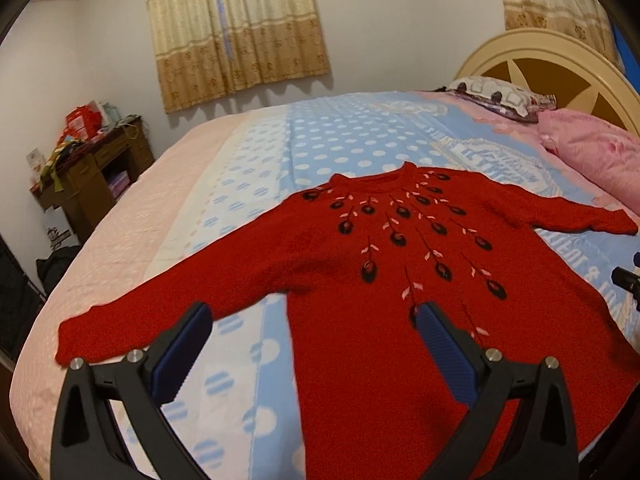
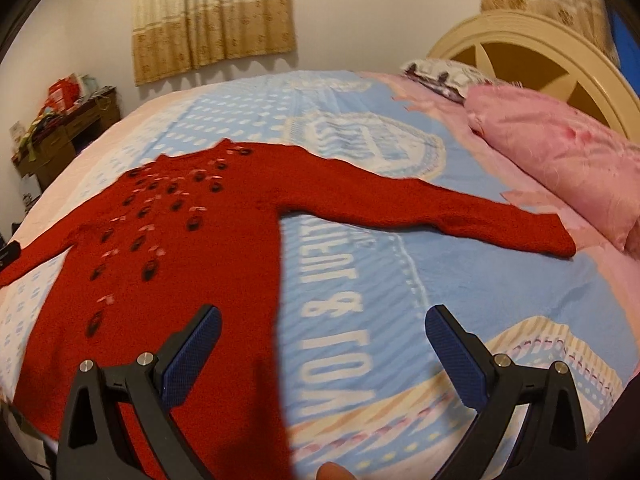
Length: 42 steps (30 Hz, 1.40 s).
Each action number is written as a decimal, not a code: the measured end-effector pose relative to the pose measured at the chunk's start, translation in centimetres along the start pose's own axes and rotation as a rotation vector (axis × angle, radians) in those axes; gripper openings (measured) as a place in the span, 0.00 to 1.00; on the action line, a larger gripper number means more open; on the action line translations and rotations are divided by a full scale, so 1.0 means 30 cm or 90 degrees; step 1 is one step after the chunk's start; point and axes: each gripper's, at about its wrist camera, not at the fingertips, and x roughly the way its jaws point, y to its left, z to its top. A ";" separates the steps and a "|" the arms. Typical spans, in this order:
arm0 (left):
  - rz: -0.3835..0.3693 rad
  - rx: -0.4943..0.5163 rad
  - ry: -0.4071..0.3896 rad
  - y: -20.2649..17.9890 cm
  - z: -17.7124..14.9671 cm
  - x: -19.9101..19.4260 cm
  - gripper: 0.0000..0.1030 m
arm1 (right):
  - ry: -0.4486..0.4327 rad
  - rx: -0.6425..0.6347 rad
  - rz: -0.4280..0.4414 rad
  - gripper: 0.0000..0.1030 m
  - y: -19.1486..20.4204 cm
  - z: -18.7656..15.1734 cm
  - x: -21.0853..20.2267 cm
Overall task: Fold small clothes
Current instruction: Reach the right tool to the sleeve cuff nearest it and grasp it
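Left wrist view: white-walled room, beige curtain over the far wall, cluttered dark desk off to the left. Filling most of both views, a bed under a blue dotted blanket, cream arched headboard at the right, pink pillow in front of it and a patterned pillow beyond that. Spread flat across the blanket, front up, a red sweater, collar toward the far wall, both sleeves stretched out sideways, rows of dark buds with pink leaves fanning down from the neckline. From the right wrist view, same sweater blurred, its right sleeve reaching toward the pink pillow, large white lettering on the blanket beside the hem. Left gripper spread wide, blue pads empty, above the sweater's left edge. Right gripper likewise wide apart, holding nothing, above the sweater's right edge and bare blanket.
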 end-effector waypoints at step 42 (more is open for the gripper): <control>0.009 -0.088 0.042 0.155 0.066 0.389 1.00 | 0.120 0.283 -0.153 0.21 -0.842 0.229 0.319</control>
